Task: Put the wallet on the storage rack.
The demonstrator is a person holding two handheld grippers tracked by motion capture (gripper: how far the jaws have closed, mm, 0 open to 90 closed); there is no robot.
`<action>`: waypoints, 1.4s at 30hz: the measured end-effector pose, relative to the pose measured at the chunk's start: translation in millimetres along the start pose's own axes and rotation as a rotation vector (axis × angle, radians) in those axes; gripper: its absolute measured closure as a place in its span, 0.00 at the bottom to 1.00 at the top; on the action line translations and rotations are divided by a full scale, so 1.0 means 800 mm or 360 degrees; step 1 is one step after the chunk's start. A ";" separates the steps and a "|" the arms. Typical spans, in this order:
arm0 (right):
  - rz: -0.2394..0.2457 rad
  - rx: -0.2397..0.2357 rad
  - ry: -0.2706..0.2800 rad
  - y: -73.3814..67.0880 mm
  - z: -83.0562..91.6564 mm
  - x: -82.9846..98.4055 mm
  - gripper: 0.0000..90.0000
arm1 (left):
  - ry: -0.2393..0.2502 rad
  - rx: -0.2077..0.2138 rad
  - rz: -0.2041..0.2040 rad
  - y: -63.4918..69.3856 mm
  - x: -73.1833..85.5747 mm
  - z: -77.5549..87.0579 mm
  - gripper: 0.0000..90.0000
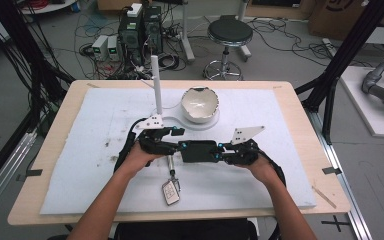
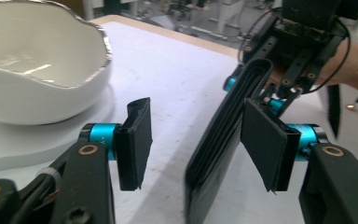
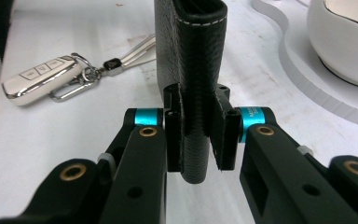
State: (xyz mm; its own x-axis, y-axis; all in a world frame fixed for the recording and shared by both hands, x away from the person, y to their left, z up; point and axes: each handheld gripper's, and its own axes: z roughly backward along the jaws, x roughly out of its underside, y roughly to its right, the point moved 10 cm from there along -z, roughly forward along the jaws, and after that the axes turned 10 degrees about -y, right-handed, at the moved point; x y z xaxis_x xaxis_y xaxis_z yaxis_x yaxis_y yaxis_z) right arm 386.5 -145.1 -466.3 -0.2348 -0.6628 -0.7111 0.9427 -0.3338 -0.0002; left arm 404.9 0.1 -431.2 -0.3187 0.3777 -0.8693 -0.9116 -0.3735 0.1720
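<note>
A black leather wallet (image 1: 198, 151) stands on edge just above the white mat, between my two grippers. My right gripper (image 1: 223, 150) is shut on its right end; in the right gripper view both pads (image 3: 173, 135) press the wallet (image 3: 191, 70) at the gripper's (image 3: 200, 135) centre. My left gripper (image 1: 178, 145) is open at the wallet's left end. In the left gripper view the wallet (image 2: 219, 140) stands between the jaws of the gripper (image 2: 199, 142), with a clear gap to the left pad (image 2: 133, 140) and the right pad close beside it.
A white bowl (image 1: 200, 104) with a wavy rim sits on a white base (image 1: 172, 121) behind the grippers, beside an upright white post (image 1: 155, 85). A white car key (image 1: 170, 191) on a ring lies near the front of the foam mat (image 1: 105, 150).
</note>
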 end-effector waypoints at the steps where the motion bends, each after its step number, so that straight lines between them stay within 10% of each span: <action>1: 0.0006 0.0001 0.0001 -0.001 0.000 -0.002 0.87 | 0.0000 0.0000 0.0000 0.000 0.000 0.000 0.49; 9: -0.0075 -0.0044 0.0047 0.002 0.005 -0.003 0.85 | -0.0006 0.0190 -0.0052 0.016 0.009 -0.004 0.86; 18: -0.0217 -0.0209 0.0184 0.004 0.009 -0.004 0.59 | 0.0188 0.0378 -0.0014 0.031 0.000 0.012 0.87; 24: -0.0145 -0.0300 0.0260 -0.012 0.014 -0.015 0.76 | 0.0220 0.0427 0.0015 0.033 -0.002 0.013 0.87; 31: -0.0087 -0.0171 0.0243 -0.010 0.020 -0.023 0.87 | 0.0169 0.0144 0.0191 0.001 -0.002 0.018 0.58; 42: -0.0071 0.0034 0.0261 0.009 0.041 -0.031 0.87 | 0.0156 -0.0175 0.0195 -0.032 0.017 0.087 0.41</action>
State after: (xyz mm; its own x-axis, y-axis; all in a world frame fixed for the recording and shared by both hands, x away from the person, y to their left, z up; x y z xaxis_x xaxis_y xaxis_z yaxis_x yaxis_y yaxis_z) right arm 391.4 -153.0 -425.1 -0.2330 -0.5293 -0.8158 0.9265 -0.3758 -0.0208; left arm 405.5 73.7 -414.7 -0.3938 0.2413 -0.8869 -0.8319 -0.5039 0.2323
